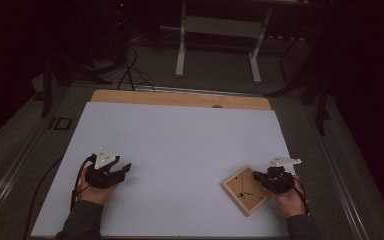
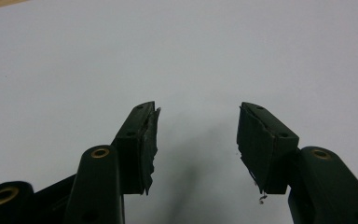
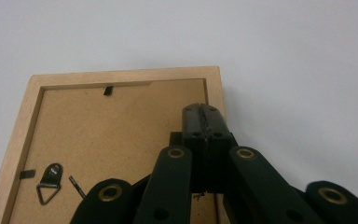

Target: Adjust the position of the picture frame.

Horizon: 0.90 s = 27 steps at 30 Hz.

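Two grippers | right gripper point(image 1: 261, 178) fingers together over picture frame point(image 1: 245, 191), near right | left gripper point(image 1: 122, 170) fingers apart, empty | advice: press gently on backing.

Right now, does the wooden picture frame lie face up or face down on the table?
Face down. The picture frame shows its brown backing board, a metal hanging hook and small black retaining tabs. It lies flat on the white table.

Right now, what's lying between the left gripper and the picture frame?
Nothing: in the high view, bare white table separates the left gripper from the picture frame.
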{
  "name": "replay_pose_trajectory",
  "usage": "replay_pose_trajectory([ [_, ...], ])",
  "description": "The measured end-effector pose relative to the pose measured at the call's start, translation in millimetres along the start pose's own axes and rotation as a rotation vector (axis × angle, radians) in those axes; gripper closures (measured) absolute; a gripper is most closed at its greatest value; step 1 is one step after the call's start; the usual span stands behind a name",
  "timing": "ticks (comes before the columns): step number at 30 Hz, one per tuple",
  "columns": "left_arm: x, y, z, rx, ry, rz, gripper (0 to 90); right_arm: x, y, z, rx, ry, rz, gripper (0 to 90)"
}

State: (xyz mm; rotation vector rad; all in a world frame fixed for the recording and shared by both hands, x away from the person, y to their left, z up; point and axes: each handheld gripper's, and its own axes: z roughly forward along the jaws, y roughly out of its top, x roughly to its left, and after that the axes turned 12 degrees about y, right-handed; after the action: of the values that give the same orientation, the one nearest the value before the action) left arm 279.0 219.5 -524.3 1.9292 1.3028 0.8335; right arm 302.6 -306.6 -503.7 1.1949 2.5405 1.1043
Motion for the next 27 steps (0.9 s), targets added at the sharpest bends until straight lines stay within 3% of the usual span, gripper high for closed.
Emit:
replay_pose_trajectory([
  [14,-0.3,0.4,0.7,-0.002,0.002,0.0,47.6,-1.9,19.7,19.7,-0.012,0.007,0.001,89.9],
  [27,0.8,0.4,-0.1,-0.005,0.004,-0.003,47.6,6.6,43.0,44.5,-0.013,0.035,-0.008,89.9],
])
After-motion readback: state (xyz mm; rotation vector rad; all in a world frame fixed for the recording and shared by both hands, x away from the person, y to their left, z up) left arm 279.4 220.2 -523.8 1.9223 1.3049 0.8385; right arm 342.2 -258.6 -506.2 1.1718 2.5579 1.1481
